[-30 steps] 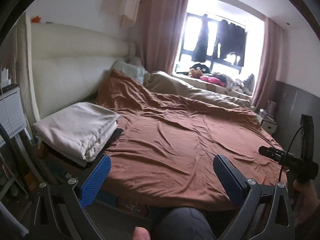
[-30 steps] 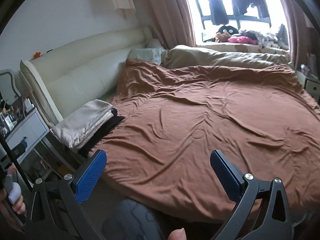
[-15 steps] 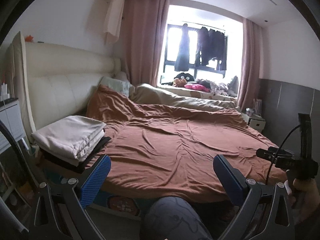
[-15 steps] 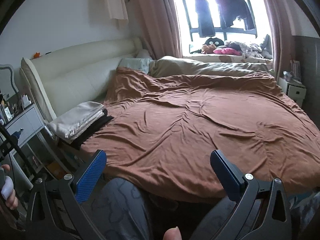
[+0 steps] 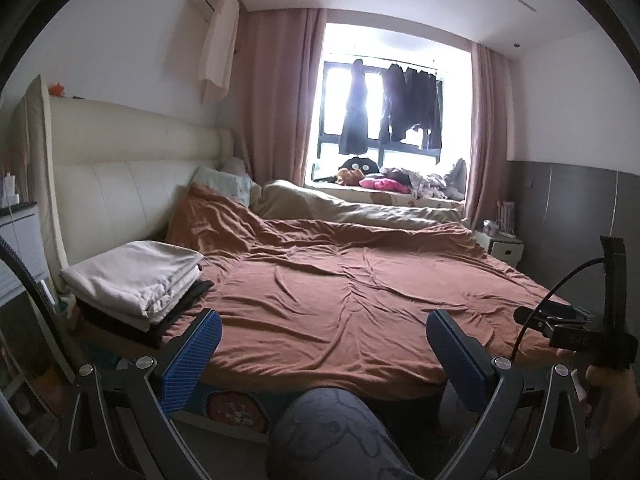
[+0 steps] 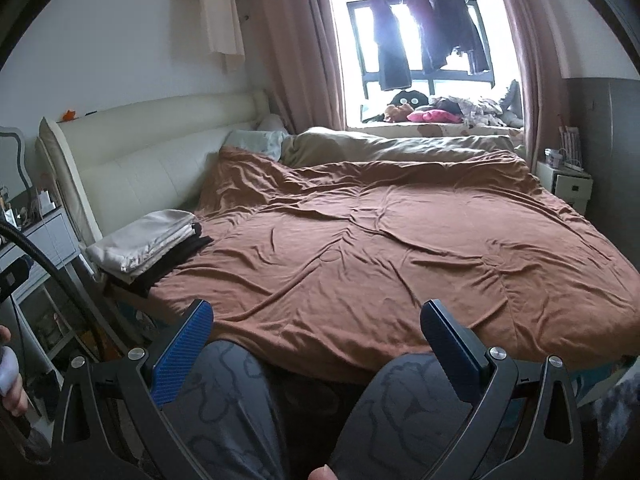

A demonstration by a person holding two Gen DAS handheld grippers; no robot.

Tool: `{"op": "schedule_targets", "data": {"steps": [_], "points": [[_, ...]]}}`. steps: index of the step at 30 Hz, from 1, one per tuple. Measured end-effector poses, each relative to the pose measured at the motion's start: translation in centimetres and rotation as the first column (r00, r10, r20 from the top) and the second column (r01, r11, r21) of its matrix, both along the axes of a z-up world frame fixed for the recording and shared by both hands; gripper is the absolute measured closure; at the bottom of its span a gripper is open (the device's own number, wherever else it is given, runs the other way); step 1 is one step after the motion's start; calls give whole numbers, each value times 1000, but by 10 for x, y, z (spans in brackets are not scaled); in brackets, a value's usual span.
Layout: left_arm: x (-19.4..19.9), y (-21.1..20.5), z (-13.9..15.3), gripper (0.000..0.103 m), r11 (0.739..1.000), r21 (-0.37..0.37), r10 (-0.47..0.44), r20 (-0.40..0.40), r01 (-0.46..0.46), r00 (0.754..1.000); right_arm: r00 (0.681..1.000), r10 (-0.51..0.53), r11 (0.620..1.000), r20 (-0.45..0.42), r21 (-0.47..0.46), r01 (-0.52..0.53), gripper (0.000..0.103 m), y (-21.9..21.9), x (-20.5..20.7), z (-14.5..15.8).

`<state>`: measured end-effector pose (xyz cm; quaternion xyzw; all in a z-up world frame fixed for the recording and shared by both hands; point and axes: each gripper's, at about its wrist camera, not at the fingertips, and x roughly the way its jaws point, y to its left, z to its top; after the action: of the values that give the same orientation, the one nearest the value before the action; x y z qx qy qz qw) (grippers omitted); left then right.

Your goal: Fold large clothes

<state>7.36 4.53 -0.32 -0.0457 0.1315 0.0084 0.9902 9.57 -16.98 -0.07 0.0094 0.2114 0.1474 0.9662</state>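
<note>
A stack of folded clothes [image 5: 136,280] [image 6: 148,240], cream pieces on top of black ones, lies on the near left corner of the bed. A wide brown sheet [image 5: 352,292] [image 6: 380,248] covers the mattress, wrinkled. My left gripper [image 5: 324,348] stands open before the bed's near edge, nothing between its blue pads. My right gripper [image 6: 316,340] is open too, held over the person's patterned grey trouser legs [image 6: 236,408], short of the bed. The right gripper's body [image 5: 576,332] shows at the right of the left wrist view, in a hand.
A cream padded headboard [image 5: 120,196] runs along the left. A beige duvet [image 5: 360,212] and pillows lie at the far side under a window with hanging dark clothes [image 5: 392,108]. White nightstands sit at left [image 6: 44,240] and far right [image 6: 568,180].
Both grippers have pulled back and tilted up: the bed now sits farther off, more ceiling and window show, and the person's legs have come into view below. Both stayed open.
</note>
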Motion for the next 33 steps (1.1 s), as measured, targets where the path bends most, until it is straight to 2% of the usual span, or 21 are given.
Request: {"op": "schedule_targets", "data": {"steps": [16,33], "points": [[-4,-1,-1,0,1000,-7,0,-5,0,1000,1000,-2,1000,0,19,2,0,-1,-4,-5],[-7,-20,-2,0,998,44,38,-18,-37,999,1000,-13,999,-4,36,14,0,-8,-9,-5]]}}
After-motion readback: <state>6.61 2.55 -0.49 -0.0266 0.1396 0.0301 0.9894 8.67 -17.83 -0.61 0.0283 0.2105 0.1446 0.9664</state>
